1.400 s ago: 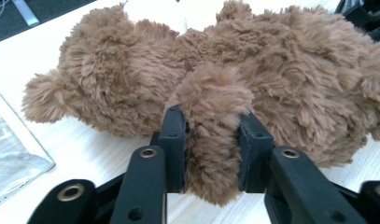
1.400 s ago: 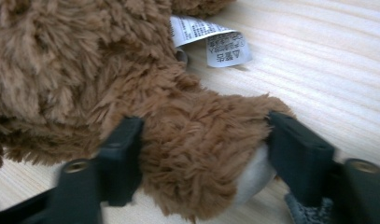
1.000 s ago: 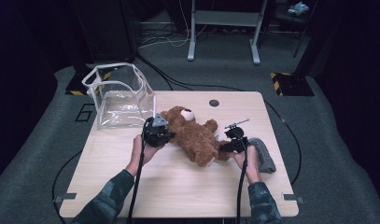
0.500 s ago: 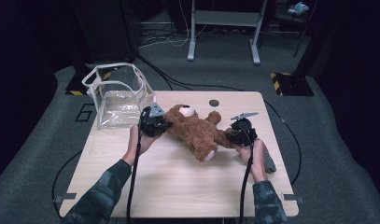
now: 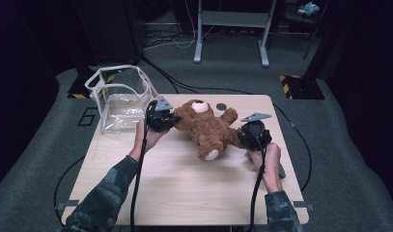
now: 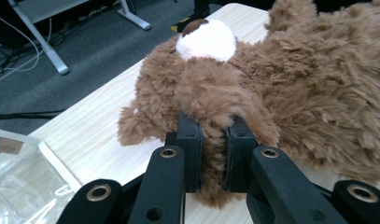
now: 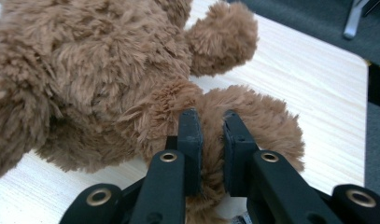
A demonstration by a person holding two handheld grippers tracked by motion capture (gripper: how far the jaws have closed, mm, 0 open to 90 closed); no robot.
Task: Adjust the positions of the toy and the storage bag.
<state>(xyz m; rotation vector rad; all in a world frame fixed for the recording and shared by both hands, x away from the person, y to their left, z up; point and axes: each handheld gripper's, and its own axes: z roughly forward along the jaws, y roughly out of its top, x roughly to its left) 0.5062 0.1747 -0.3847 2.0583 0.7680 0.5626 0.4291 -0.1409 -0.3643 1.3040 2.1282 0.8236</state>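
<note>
Brown plush: my teddy bear [image 5: 206,128] stretches between both grippers over the table [image 5: 184,183], beside the clear bag [image 5: 119,99].
Left gripper [image 6: 211,140]: I have it clenched on a furry limb.
Right gripper [image 7: 211,135]: I have it pinching another limb.

Lab: dark carpeted floor [image 5: 348,145], trailing cables [image 5: 175,38], metal stand [image 5: 232,21].
</note>
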